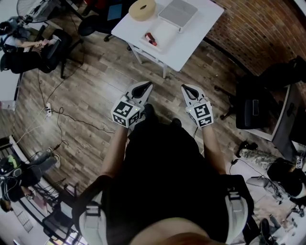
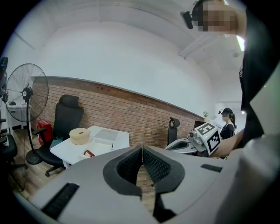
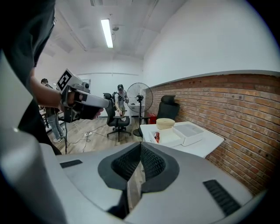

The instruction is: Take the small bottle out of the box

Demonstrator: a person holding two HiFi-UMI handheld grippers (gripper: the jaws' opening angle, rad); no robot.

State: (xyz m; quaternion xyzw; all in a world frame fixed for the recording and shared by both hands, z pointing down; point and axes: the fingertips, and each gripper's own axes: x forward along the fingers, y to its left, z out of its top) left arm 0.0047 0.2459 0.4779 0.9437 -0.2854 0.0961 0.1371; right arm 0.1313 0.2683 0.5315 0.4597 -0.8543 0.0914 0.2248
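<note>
A small red bottle (image 1: 151,38) lies in an open white box (image 1: 161,29) on a white table (image 1: 201,28), some way ahead of me. Both grippers hang in the air over the wooden floor, short of the table and touching nothing. My left gripper (image 1: 145,85) is shut and holds nothing; its view shows the bottle (image 2: 89,153) far off. My right gripper (image 1: 185,88) is likewise shut with nothing in it. From the right gripper view the bottle (image 3: 157,136) sits at the near end of the box (image 3: 173,137).
A beige roll (image 1: 142,9) and the white box lid (image 1: 178,12) share the table. Black office chairs (image 1: 52,50) stand left of it and another (image 1: 253,107) at the right. A brick wall (image 1: 267,24) runs behind. Cables and a power strip (image 1: 48,111) cross the floor. A standing fan (image 2: 24,94) is at the left.
</note>
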